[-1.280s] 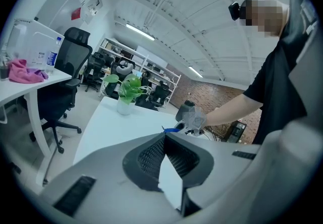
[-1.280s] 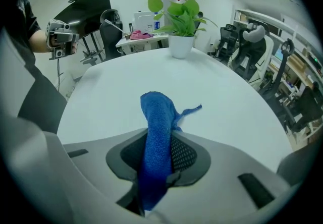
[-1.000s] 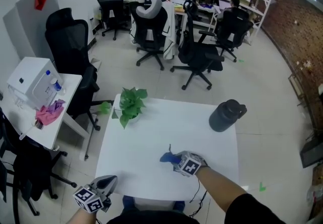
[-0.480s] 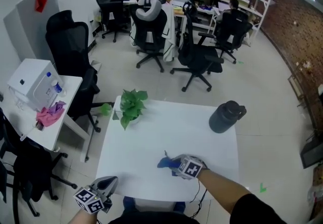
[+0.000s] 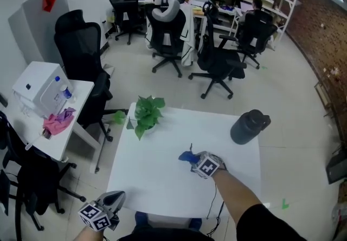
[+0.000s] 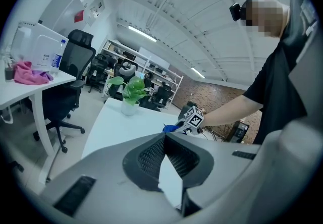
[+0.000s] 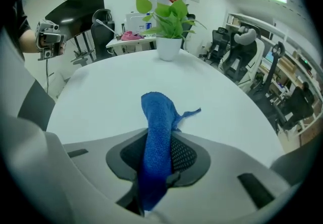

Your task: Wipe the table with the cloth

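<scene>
A blue cloth (image 5: 187, 156) lies bunched on the white table (image 5: 157, 180), right of the table's middle. My right gripper (image 5: 194, 160) is shut on it and tilts steeply down. In the right gripper view the cloth (image 7: 156, 132) runs up between the two jaws and its free end drapes onto the table (image 7: 111, 87). My left gripper (image 5: 116, 198) hangs at the table's near left corner, off the cloth. Its jaws meet at the tips and hold nothing. The left gripper view shows the cloth (image 6: 170, 128) far ahead, under the right gripper's marker cube.
A potted plant (image 5: 147, 115) stands at the table's far left and a dark jug (image 5: 248, 126) at its far right. A side desk (image 5: 32, 137) on the left carries a white box and a pink rag. Office chairs (image 5: 217, 61) stand beyond.
My right gripper has pushed the cloth away from the near edge, towards the middle of the table. The left gripper has stayed where it was.
</scene>
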Demonstrator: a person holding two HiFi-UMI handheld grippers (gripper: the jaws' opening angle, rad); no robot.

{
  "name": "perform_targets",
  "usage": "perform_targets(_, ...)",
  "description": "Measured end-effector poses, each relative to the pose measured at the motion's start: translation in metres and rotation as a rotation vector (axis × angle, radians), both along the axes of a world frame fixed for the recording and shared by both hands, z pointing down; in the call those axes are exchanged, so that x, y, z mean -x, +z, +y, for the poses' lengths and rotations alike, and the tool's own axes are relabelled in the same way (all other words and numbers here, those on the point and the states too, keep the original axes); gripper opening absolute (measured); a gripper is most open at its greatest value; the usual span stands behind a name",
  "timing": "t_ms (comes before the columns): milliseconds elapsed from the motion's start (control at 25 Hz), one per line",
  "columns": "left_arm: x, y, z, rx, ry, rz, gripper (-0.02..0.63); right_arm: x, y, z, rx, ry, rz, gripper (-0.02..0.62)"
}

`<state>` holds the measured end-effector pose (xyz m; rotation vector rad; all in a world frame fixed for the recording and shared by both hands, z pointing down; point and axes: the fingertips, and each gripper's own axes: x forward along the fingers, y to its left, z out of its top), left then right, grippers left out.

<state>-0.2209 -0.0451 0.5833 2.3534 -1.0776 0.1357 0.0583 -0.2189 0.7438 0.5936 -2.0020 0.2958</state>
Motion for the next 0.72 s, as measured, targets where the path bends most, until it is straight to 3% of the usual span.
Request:
perform_targets(400, -0.016, 0.002, -0.008, -0.011, 0.025, 0.020, 0.000, 0.010, 0.000, 0.092, 0.049, -0.137, -0.020, 0.078)
perform_targets(560, -0.020, 0.002, -0.010, -0.010, 0.029, 0.027, 0.000, 0.017, -0.001, 0.118, 0.114, -0.189, -0.038, 0.080)
perform_targets(640, -0.019, 0.001, -0.009, -0.013, 0.029, 0.029, 0.000, 0.020, -0.010, 0.106, 0.117, -0.165, -0.090, 0.081)
perform_targets(720, -0.015, 0.000, -0.010, -0.017, 0.020, 0.027, 0.000, 0.019, -0.021, 0.065, 0.064, -0.061, -0.143, 0.081)
